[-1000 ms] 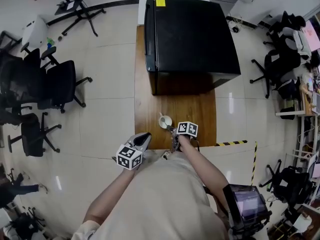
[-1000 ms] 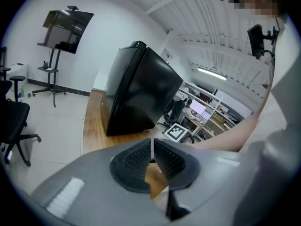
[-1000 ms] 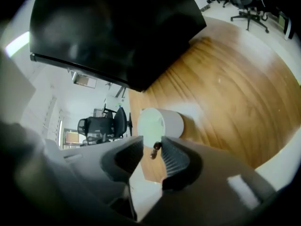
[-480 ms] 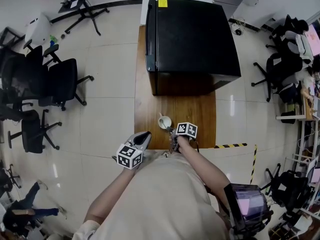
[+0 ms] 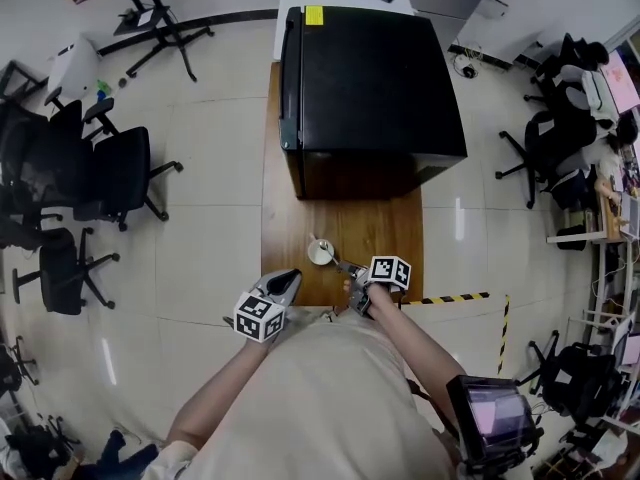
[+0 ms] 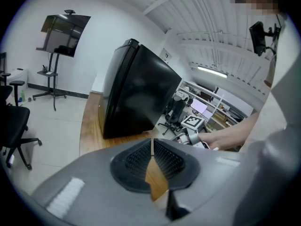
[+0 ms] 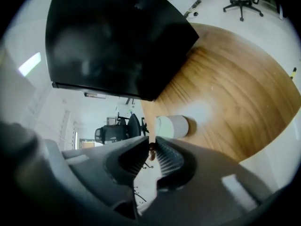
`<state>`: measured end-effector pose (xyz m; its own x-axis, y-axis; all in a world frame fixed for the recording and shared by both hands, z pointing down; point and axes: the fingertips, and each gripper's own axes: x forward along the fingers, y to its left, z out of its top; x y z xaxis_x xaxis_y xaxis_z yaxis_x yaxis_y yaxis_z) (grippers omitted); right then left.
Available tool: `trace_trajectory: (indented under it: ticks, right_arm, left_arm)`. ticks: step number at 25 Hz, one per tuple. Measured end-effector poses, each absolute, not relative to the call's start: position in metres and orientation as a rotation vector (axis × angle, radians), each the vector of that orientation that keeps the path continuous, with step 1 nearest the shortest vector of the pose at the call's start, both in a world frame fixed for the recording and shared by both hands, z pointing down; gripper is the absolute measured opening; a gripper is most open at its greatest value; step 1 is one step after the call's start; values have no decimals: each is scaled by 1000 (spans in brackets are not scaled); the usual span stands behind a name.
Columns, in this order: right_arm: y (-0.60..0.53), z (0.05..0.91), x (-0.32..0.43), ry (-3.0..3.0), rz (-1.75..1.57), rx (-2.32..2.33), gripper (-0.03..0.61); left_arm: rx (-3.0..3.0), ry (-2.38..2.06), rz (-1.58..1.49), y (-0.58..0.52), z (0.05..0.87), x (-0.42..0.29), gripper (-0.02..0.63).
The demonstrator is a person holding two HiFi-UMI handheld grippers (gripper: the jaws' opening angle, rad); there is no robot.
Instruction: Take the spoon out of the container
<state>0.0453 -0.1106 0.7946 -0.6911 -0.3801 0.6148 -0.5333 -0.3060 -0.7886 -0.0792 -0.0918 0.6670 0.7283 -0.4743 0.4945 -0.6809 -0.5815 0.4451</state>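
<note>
The place is an open-plan office that doubles as a lab. A pale, glossy tiled floor [image 5: 210, 238] runs throughout. In the head view, black swivel chairs [image 5: 110, 173] cluster at nine o'clock. Further chairs [image 5: 545, 138] stand at three o'clock beside cluttered desks [image 5: 615, 88]. A narrow wooden table [image 5: 340, 233] sits mid-room, with a black cabinet [image 5: 365, 88] on its far end. Black-and-yellow tape [image 5: 462, 295] marks the floor at four o'clock. The left gripper view shows a screen [image 6: 65, 29] on a wheeled stand at ten o'clock, shelving [image 6: 211, 105] with equipment at three o'clock, and a strip light [image 6: 212, 71] under the white ceiling.
</note>
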Motion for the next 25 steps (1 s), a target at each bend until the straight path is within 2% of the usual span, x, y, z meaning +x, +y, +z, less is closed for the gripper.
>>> trace_trajectory:
  ticks: [9,18,25]
  right_arm:
    - [-119,753,100,-1968,2097,1176,38]
    - [-124,818,133,-1928,1944,1207,38]
    - [-128,874,143,-1876,2002,1270,38]
  left_arm:
    - [2323,-848,466,-93,666,-57,0]
    - [2304,-876,514,-87,665,-44,0]
    - [2273,-916,553,-81,667,-44,0]
